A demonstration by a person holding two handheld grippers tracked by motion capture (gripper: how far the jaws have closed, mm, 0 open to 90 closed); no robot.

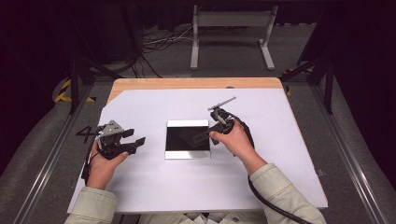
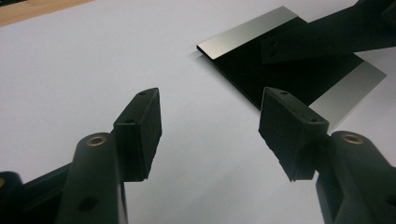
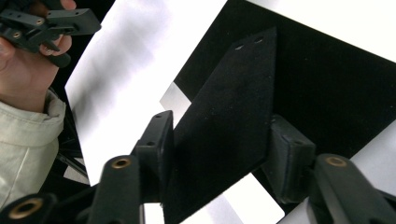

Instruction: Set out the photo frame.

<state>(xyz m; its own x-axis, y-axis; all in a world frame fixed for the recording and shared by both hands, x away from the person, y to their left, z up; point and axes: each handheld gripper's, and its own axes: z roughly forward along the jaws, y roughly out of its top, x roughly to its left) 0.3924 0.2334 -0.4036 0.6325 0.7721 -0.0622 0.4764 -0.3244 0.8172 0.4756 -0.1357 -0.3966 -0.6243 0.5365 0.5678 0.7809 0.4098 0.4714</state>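
A flat black plate (image 3: 229, 121) with two small holes near one end is standing between the jaws of the right hand-held gripper (image 3: 224, 154). The plate's edges are meeting both pads, so the gripper is clamping it, tilted above a black square panel (image 1: 187, 139) with silvery strips along two opposite sides. That panel is lying flat near the middle of a white sheet (image 1: 154, 186), which is covering most of the wooden surface (image 1: 140, 83). In the left gripper view, the held plate (image 2: 322, 39) is reaching in over the panel (image 2: 261, 74) from the upper right.

In the high view, the right hand-held gripper (image 1: 218, 127) is sitting at the panel's right edge, with the person's right hand (image 1: 236, 140) wrapped around it. The left hand-held gripper (image 2: 210, 133) is resting well apart to the panel's left, its jaws standing wide with nothing between them, pointing toward the panel. The left hand (image 1: 105, 163) is gripping it low over the white sheet.
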